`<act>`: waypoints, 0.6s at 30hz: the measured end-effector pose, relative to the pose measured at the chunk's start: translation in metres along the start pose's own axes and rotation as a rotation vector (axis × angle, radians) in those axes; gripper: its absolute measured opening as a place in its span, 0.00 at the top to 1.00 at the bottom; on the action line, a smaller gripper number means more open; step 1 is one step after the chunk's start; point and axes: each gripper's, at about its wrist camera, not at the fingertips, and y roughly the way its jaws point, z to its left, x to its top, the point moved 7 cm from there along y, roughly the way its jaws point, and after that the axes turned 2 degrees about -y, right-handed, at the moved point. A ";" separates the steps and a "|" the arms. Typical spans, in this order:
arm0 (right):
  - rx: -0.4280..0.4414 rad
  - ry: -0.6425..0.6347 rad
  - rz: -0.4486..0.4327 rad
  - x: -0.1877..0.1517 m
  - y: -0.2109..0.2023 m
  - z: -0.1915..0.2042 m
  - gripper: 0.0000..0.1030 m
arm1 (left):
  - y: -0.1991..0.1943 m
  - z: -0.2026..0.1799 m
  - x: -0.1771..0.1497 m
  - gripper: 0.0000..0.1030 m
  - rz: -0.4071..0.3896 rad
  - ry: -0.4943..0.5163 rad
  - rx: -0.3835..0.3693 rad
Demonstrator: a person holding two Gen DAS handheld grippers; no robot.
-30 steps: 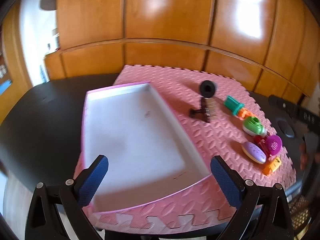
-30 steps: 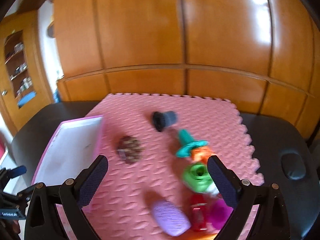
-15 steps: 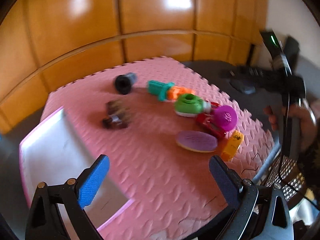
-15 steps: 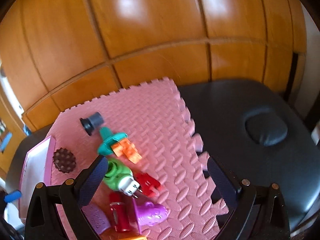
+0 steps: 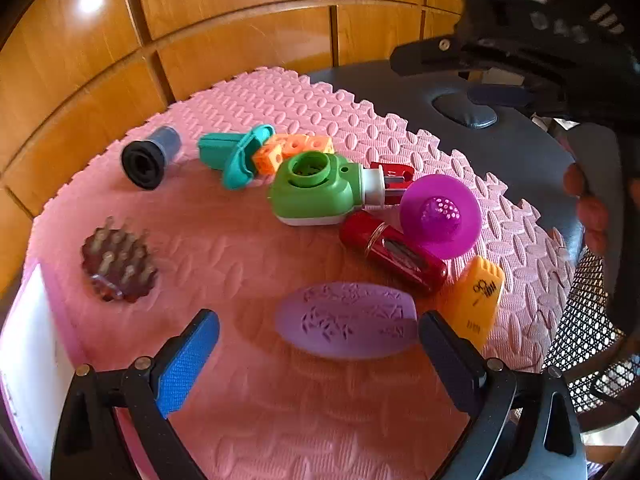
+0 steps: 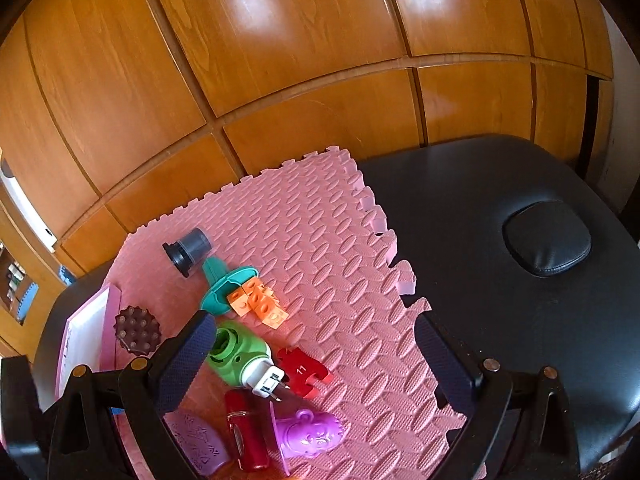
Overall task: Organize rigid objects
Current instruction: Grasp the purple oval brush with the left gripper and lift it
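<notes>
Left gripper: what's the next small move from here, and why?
Probably ease the left gripper forward and down over the lilac oval piece. Its jaws stand open and empty, the oval lies flat on the pink mat just ahead, nearest of the objects.

A pink foam mat [image 5: 256, 248] is laid on the black padded table [image 6: 500, 216]. At the mat's left edge, a pink-rimmed white tray [image 6: 86, 336] is set. Just right of it a brown spiky disc [image 5: 118, 266] is found, with a black-and-grey tube [image 5: 149, 157] behind it. Further right, a teal plastic piece [image 5: 234, 156], orange blocks [image 5: 290, 148] and a green round toy [image 5: 316, 196] are crowded together. Nearest the left camera, a purple oval [image 5: 348, 320] is laid in front of a red cylinder [image 5: 394, 252].
</notes>
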 end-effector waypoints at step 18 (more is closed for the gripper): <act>0.007 0.018 0.041 -0.006 0.000 -0.002 0.02 | -0.009 0.019 -0.035 0.26 -0.012 -0.193 -0.061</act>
